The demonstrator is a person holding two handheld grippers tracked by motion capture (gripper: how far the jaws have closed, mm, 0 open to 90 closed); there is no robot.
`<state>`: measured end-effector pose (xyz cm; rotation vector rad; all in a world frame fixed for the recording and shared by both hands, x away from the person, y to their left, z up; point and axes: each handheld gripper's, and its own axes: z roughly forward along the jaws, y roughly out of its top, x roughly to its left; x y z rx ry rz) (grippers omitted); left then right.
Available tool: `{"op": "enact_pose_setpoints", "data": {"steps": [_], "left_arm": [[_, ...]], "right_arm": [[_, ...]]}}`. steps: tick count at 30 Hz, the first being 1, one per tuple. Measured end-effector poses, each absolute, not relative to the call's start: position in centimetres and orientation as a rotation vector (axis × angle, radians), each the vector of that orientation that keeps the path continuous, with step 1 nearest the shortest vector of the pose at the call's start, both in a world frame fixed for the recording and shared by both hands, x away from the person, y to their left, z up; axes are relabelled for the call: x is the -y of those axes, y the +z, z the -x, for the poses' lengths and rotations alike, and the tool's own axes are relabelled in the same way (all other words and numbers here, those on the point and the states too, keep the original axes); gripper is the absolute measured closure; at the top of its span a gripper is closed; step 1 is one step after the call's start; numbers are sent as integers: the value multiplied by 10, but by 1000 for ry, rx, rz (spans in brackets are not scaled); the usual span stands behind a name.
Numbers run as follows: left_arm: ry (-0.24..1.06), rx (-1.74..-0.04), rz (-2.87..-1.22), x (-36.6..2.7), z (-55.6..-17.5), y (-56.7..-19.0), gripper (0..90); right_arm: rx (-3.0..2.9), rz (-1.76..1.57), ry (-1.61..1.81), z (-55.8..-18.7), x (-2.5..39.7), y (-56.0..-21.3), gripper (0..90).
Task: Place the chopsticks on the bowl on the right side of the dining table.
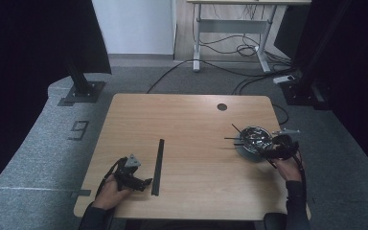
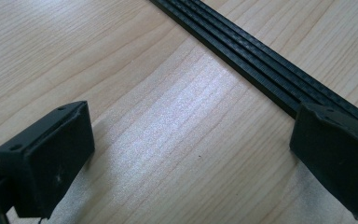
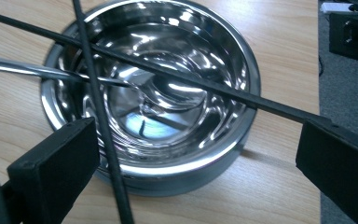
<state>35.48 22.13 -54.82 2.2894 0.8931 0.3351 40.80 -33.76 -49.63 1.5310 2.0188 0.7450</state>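
High view: wooden bench point(image 1: 187, 143) with a round hole point(image 1: 222, 107) near its far right edge. A long black strip point(image 1: 157, 166) lies flat at the near middle, running from near to far. The left tongs point(image 1: 141, 183) rest low at the near left, held by the left hand point(image 1: 109, 191), their tips just beside the near end of the strip. A steel bowl point(image 1: 254, 142) stands at the right side of the bench, with thin black sticks point(image 1: 234, 138) laid across its rim and poking out to the left. The right tongs point(image 1: 267, 149) hover at the near right edge of the bowl, held by the right hand point(image 1: 288, 168). Grey carpet surrounds the bench; cables point(image 1: 230, 48) trail on the floor at the far side.

Left gripper view: the two black jaws stand wide apart over bare wood, with nothing between them. The strip point(image 2: 261, 70) runs diagonally across the upper right and passes just by the right jaw; contact cannot be told.

Right gripper view: the jaws stand wide apart, gripping nothing. The bowl point(image 3: 191, 154) sits between and beyond them, shiny inside. Two black sticks point(image 3: 98, 102) cross over its rim, one running past the left jaw, the other slanting down to the right jaw. A steel spoon point(image 3: 51, 72) lies with its handle over the left rim and its head in the bowl.
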Motion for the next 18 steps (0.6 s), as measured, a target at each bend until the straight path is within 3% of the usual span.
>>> {"op": "enact_pose_setpoints", "data": {"steps": [18], "left_arm": [[335, -893, -2289, -221, -355, -548, 0]], "right_arm": [[-1967, -1584, 723, -410, 361, -502, 0]]}}
